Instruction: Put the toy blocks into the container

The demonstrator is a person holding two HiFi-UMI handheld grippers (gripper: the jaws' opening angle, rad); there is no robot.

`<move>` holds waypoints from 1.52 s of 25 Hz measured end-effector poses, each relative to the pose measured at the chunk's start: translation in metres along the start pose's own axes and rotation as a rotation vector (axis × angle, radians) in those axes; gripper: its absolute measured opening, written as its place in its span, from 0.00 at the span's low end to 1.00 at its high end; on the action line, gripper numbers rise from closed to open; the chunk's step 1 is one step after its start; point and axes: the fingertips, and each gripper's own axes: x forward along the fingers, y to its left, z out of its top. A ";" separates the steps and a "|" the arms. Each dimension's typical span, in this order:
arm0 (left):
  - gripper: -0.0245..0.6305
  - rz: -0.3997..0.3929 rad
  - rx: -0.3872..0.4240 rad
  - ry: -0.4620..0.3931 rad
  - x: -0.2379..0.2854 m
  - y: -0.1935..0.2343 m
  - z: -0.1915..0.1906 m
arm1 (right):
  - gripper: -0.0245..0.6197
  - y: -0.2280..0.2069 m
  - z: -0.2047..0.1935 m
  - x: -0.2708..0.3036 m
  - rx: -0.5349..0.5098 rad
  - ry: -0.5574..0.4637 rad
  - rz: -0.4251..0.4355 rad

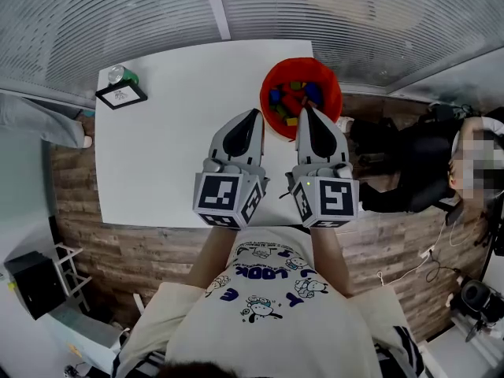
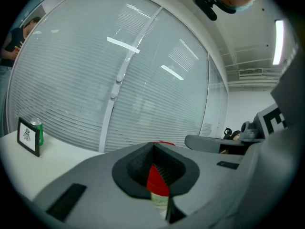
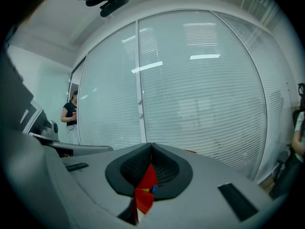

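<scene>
Both tongs sit side by side over the near edge of the white rectangular table, tips pointing at the red round container. Left gripper — jaws closed together, nothing between them. Right gripper — same, jaws fully together and empty. Colourful plastic toy blocks lie inside the container at the table's far right edge. Green drink can and small black-framed card stand at the far left corner.

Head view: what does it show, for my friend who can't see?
A person holds two grey grippers, the left gripper and right gripper, both shut, pointing at a red round container of colourful toy blocks at the far edge of a white table. A green can and a black-framed sign stand at the table's far left corner.
</scene>
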 end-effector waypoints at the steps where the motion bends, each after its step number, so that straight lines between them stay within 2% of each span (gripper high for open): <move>1: 0.08 0.002 0.004 -0.002 -0.002 0.001 0.000 | 0.05 0.002 0.000 0.000 0.002 -0.001 -0.002; 17: 0.08 0.007 0.009 -0.047 -0.025 0.008 0.011 | 0.04 0.031 0.000 -0.012 0.012 -0.005 0.005; 38: 0.08 0.006 0.001 -0.052 -0.034 0.007 0.012 | 0.04 0.040 0.001 -0.018 0.012 -0.002 0.013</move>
